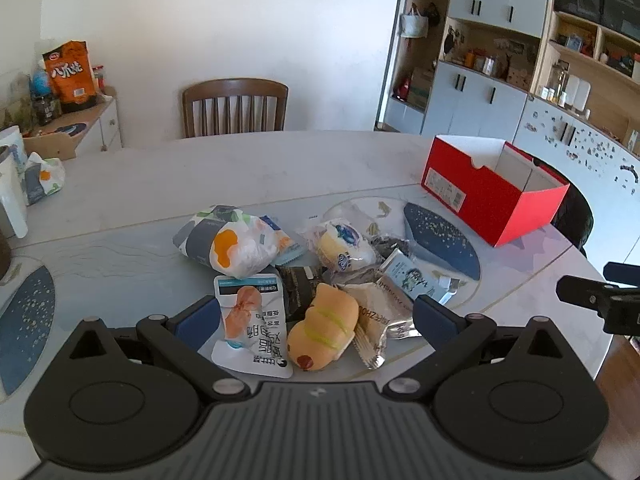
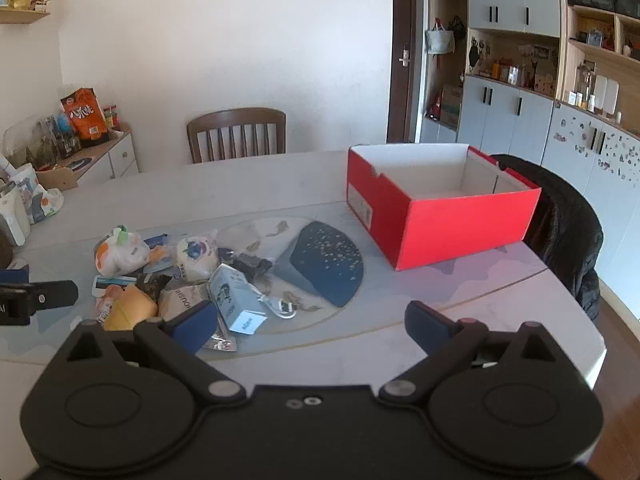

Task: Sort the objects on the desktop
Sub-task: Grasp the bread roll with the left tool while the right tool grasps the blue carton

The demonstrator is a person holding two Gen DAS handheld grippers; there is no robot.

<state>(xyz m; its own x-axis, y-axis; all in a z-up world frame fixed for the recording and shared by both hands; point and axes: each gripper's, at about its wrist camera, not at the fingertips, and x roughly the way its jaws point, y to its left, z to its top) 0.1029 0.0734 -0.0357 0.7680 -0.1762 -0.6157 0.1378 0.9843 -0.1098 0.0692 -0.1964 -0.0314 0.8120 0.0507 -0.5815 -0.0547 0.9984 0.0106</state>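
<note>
Dark wrapper (image 1: 298, 290) mostly buried – print unreadable (snack pile (image 1: 312, 276))

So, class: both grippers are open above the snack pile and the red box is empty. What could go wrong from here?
1. The snacks overlap: the hot-dog bun lies on the chicken-breast pouch and a silver wrapper, so the left gripper may drag neighbours.
2. The soft bun could be squashed.
3. The red box sits near the table's far right edge; a nudge might shift it.

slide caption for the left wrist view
Open left gripper poised over a snack pile, empty red box beyond.
</note>
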